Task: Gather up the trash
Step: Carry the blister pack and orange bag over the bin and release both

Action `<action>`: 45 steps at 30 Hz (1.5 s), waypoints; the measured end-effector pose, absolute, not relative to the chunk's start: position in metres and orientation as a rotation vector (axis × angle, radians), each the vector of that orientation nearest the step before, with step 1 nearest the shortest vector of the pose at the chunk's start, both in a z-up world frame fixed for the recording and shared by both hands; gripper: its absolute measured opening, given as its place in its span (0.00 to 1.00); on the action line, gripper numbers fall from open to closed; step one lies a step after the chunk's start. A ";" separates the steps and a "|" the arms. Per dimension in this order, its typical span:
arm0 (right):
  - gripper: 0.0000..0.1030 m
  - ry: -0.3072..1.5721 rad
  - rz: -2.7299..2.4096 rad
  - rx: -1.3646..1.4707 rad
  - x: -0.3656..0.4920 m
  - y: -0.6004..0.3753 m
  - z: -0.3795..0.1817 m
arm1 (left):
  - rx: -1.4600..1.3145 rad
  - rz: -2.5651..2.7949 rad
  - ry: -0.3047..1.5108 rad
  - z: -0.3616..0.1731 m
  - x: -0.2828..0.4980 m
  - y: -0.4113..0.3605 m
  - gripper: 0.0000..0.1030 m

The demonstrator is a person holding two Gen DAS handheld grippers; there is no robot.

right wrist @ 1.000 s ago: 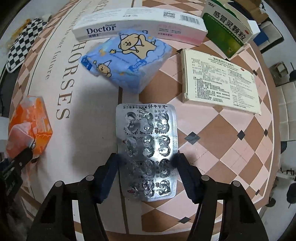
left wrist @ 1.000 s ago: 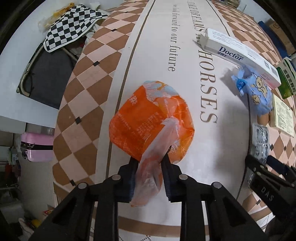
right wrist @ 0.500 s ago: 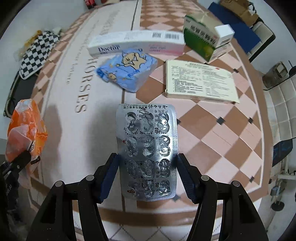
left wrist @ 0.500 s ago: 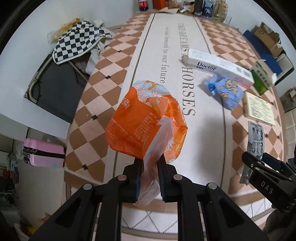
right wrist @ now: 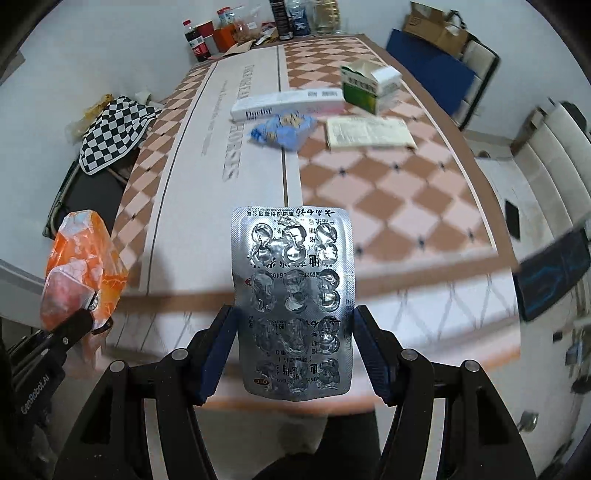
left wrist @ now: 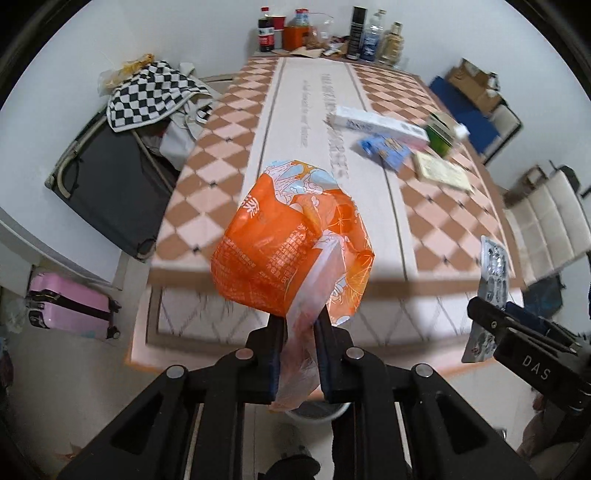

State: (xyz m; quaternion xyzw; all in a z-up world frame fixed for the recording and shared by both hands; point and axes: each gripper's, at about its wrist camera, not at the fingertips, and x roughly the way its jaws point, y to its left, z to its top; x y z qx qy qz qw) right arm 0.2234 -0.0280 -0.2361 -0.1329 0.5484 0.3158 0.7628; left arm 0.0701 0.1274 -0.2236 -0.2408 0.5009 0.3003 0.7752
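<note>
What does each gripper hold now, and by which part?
Left gripper: orange wrapper, by its twisted loose tail. Right gripper: empty blister pack, by its two long side edges.

White-walled room with a long checkered desk [left wrist: 229, 122]

Bottles [left wrist: 369, 35] crowd its far end; a pink suitcase [left wrist: 70, 304] stands on the pale floor [left wrist: 48, 387], a checkered cloth [left wrist: 147, 94] nearby.

Black claw [left wrist: 300, 345], silver screws

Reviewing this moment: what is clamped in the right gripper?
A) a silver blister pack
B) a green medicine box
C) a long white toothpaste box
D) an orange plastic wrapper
A: the right gripper has its pads pressed on the side edges of the silver blister pack, held above the table edge; the orange wrapper is in the left gripper.
</note>
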 end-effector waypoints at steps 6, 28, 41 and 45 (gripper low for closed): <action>0.64 1.269 0.662 -0.254 0.152 -0.088 -0.254 | -0.551 0.559 1.152 -0.248 0.023 0.089 0.13; 0.64 1.634 0.515 -0.264 0.102 -0.170 -0.589 | -0.993 0.350 1.463 -0.608 0.024 0.047 0.18; 0.84 1.739 0.560 -0.237 0.123 -0.145 -0.757 | -1.000 0.473 1.517 -0.691 0.019 0.064 0.97; 1.00 1.693 0.583 -0.256 0.126 -0.142 -0.742 | -0.876 0.556 1.531 -0.666 0.006 0.064 0.97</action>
